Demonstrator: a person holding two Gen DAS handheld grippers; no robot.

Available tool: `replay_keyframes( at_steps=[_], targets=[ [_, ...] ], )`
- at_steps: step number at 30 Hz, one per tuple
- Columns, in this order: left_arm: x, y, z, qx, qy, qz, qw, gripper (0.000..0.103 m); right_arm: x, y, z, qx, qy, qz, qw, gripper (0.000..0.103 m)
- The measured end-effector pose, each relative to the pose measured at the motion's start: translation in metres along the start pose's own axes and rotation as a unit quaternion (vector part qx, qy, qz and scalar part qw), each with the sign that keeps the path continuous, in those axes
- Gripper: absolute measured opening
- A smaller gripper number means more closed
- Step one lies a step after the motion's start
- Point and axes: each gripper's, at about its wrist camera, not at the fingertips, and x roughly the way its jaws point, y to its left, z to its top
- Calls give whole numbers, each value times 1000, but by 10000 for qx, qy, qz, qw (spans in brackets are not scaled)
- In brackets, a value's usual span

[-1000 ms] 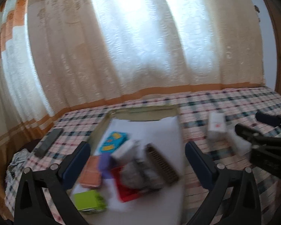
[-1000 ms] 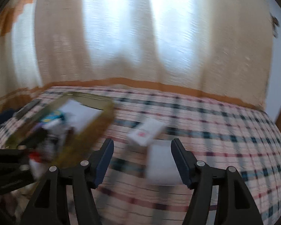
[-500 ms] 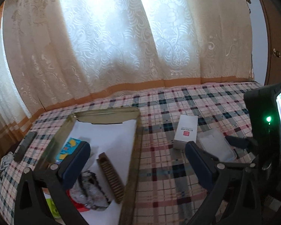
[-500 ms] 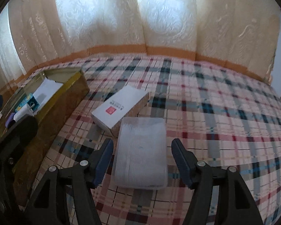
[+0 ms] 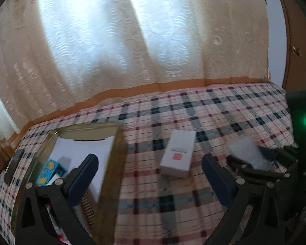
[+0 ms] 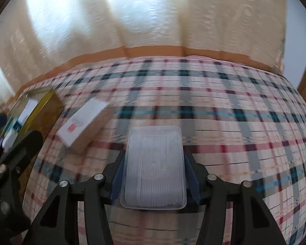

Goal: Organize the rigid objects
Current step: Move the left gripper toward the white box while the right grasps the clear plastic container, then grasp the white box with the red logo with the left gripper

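Observation:
A clear ribbed plastic box [image 6: 153, 167] lies on the plaid cloth between the fingers of my right gripper [image 6: 154, 175], which is shut on its two long sides; it also shows in the left wrist view [image 5: 247, 153]. A white carton with a red mark [image 6: 82, 120] lies just left of it and also shows in the left wrist view [image 5: 178, 153]. A gold tin tray [image 5: 110, 175] lined with white paper holds several small items at the left. My left gripper [image 5: 150, 180] is open and empty, above the tray's right wall and the cloth.
The plaid-covered surface [image 6: 224, 110] stretches back to a cream curtain with an orange band [image 6: 153, 50]. A dark remote-like bar [image 5: 13, 166] lies at the far left edge. A wooden door [image 5: 291, 40] stands at the right.
My right gripper moved forward over the clear box and closed on its sides. My left gripper swung right, from over the tray toward the white carton.

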Motion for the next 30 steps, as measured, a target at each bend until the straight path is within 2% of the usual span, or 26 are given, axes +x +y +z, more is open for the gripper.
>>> replay_keyframes(
  at_steps=[3,6,11,15,18,19,20,21,26,30],
  targets=[
    [8,-16,3,220,5,-93,9997,102,-2,-16,1,166,-28,-183,9997,56],
    [28,-26,4,262,218,-226,9992,102,-4,-32,2,345,-54,-300,9989,56],
    [62,-33,3,209,685,-353,9968,96,-6,-41,3,473,-67,-325,9983,57],
    [74,-36,2,202,818,-397,9957,87,-4,-39,2,457,-72,-345,9983,57],
    [79,-35,2,113,871,-517,9948,74,-4,-38,2,432,-69,-349,9984,57],
    [83,-34,2,78,965,-575,9936,66,-4,-37,2,418,-68,-346,9985,57],
    [86,-32,1,29,1022,-635,9927,51,-4,-36,2,406,-66,-345,9986,57],
    [87,-30,1,-27,1058,-732,9917,41,-3,-36,2,394,-64,-343,9986,57],
    [85,-27,1,-76,1019,-858,9911,40,-4,-36,2,410,-67,-325,9986,57],
    [74,-27,-1,15,847,-754,9935,40,-5,-36,0,429,-85,-277,9987,57]
  ],
)
